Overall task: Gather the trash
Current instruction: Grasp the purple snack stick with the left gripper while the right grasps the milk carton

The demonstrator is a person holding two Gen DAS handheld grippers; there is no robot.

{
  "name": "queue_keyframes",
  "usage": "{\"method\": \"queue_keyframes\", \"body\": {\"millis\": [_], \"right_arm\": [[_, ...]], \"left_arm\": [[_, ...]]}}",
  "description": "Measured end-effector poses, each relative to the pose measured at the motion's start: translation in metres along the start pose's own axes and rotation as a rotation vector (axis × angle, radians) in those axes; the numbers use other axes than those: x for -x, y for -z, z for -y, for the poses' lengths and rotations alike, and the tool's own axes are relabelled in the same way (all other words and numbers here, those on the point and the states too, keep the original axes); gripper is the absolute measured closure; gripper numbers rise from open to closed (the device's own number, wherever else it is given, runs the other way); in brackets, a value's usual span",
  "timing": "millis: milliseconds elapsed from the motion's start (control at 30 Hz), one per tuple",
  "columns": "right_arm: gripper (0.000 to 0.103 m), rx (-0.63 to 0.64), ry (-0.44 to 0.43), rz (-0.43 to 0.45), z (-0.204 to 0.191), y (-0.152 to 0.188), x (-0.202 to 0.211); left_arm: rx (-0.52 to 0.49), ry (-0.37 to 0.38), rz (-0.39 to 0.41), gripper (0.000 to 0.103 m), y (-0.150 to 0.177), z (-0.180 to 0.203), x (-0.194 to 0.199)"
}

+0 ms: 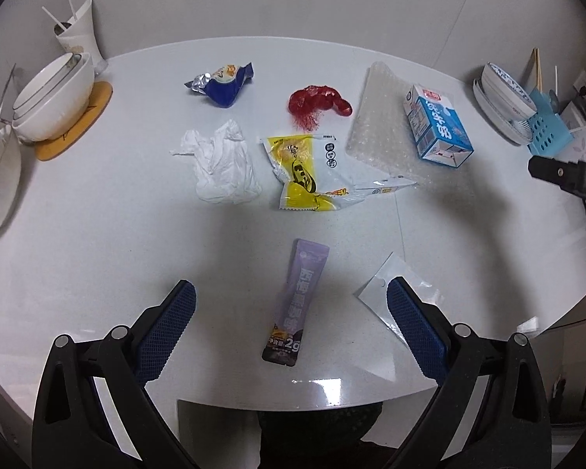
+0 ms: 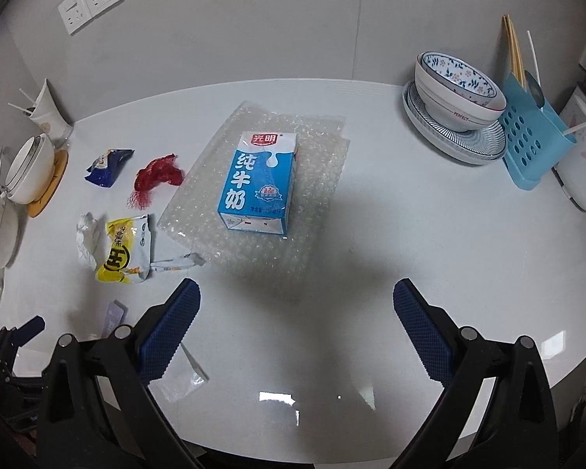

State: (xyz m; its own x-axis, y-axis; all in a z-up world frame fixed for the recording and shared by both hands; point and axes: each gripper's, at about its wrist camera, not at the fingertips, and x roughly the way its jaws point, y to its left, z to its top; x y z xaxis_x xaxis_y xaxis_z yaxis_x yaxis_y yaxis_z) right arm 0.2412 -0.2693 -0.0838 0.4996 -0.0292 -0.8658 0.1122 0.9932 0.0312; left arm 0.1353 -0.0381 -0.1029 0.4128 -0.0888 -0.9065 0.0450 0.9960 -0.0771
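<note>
While nothing is being held, both tools are being kept wide apart above the white tabletop (image 1: 97, 234). The left tool (image 1: 291, 305) is being hung over a purple sachet (image 1: 295, 305), lying flat between its fingers; being thin, light and slick, it is probably best pinched across its narrow width. The right tool (image 2: 297, 312) is being aimed at a milk carton (image 2: 258, 183), a stiff box lying on soft bubble wrap (image 2: 316, 164). Crumpled tissue (image 1: 222, 164), a crinkly yellow wrapper (image 1: 304, 172) and red netting (image 1: 316, 103) are lying further off.
</note>
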Motion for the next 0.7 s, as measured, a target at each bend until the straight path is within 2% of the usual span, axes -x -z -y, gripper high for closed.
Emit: {"method": "queue_keyframes", "body": {"millis": [200,467,567,700], "right_arm": [[0.008,-0.037,0.003,-0.055,-0.003,-0.036,-0.031],[0.008,-0.051,0.020,-0.121,-0.015,-0.076,-0.078],[0.011,-0.066,0.022,-0.145,-0.019,-0.087,-0.094],[0.017,-0.073,0.032,-0.184,-0.027,-0.097,-0.116]], "left_arm": [[-0.011,0.005,-0.083,0.009,0.001,-0.005,-0.035],[-0.036,0.005,-0.138,0.012,0.003,-0.007,-0.058],[-0.053,0.003,-0.154,0.017,0.003,-0.006,-0.063],[-0.058,0.012,-0.174,0.028,0.003,-0.004,-0.069]]}}
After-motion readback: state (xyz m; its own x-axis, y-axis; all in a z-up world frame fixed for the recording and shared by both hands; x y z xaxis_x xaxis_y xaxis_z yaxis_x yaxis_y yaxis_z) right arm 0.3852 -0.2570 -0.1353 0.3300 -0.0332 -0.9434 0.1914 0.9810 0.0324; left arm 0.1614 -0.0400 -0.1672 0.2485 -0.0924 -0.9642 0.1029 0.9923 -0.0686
